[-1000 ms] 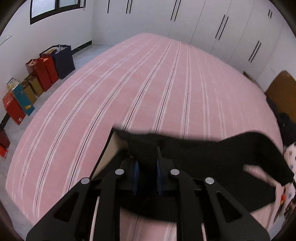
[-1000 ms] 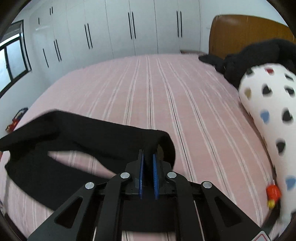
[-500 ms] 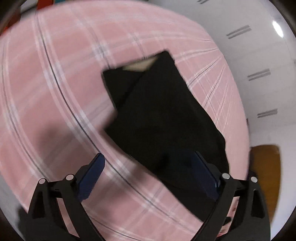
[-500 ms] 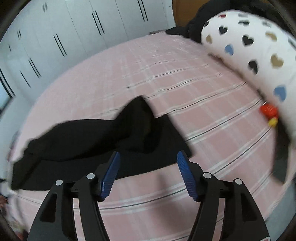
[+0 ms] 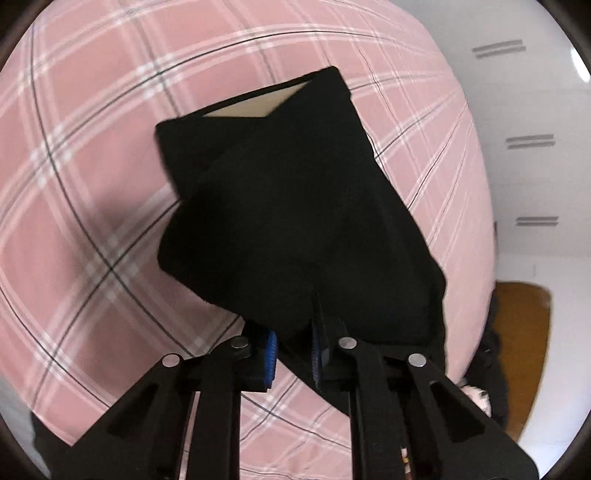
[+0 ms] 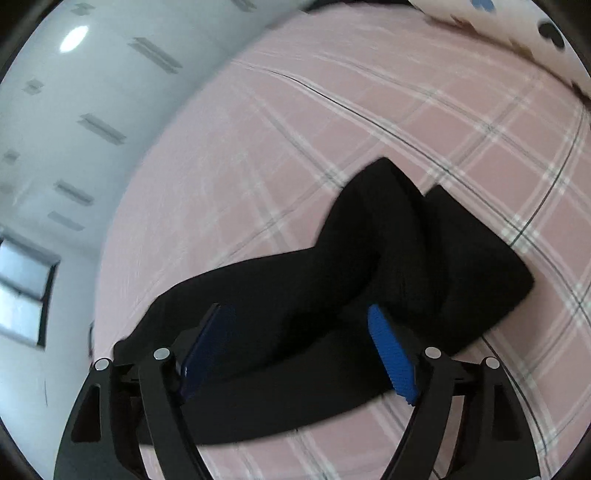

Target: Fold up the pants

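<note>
Black pants [image 5: 288,206] lie on a pink plaid bed [image 5: 74,155]. In the left wrist view the waistband end points away, showing a tan inner lining. My left gripper [image 5: 293,354] is shut on a near fold of the pants, the blue pads pinching black cloth. In the right wrist view the pants [image 6: 369,280] lie bunched and twisted across the bed [image 6: 295,129]. My right gripper [image 6: 303,350] is open, hovering over the pants with its blue pads apart and nothing between them.
A white pillow with heart prints [image 6: 517,33] lies at the top right of the right wrist view. A wooden headboard [image 5: 524,332] and dark clothes show at the right of the left wrist view. White wardrobes [image 5: 535,110] stand beyond the bed.
Both grippers let go of the pants and tilted down over the bed. The left gripper has since closed on a fold of the pants; the right stays open.
</note>
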Tool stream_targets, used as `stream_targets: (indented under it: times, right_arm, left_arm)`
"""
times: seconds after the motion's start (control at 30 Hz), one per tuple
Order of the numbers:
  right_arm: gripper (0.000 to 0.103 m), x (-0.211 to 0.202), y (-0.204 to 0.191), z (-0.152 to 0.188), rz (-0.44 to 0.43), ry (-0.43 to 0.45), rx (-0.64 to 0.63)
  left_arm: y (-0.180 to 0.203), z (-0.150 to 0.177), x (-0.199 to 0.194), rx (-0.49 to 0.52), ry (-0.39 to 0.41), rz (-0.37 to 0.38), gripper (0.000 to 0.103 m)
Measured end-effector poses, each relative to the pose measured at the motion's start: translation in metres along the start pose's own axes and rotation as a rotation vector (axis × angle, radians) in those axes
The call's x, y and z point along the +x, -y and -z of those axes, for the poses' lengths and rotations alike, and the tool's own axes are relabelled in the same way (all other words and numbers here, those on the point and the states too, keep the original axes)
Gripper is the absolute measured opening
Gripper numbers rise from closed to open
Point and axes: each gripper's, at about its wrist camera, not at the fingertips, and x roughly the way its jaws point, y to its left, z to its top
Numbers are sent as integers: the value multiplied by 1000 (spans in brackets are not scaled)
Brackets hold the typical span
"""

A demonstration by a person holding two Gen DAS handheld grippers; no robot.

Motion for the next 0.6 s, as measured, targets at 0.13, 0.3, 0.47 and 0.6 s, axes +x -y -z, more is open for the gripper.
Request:
stream_targets:
  times: [0.13,0.3,0.47,0.6]
  right_arm:
    - [7,30,-5,-26,51,-24,33]
    - [6,-64,-21,-41,-128,225,-92]
    - [7,-12,60,-24,84,45,-74]
    - [36,-14,92,9,88,69,10]
  left_arm:
    - [28,-15,-9,60,5,-30,10]
    - [63,-32,-45,217,77,-39,10]
    - [32,-30,3,279,37,-188,13]
    - [0,-14,14,181,66,-117,21]
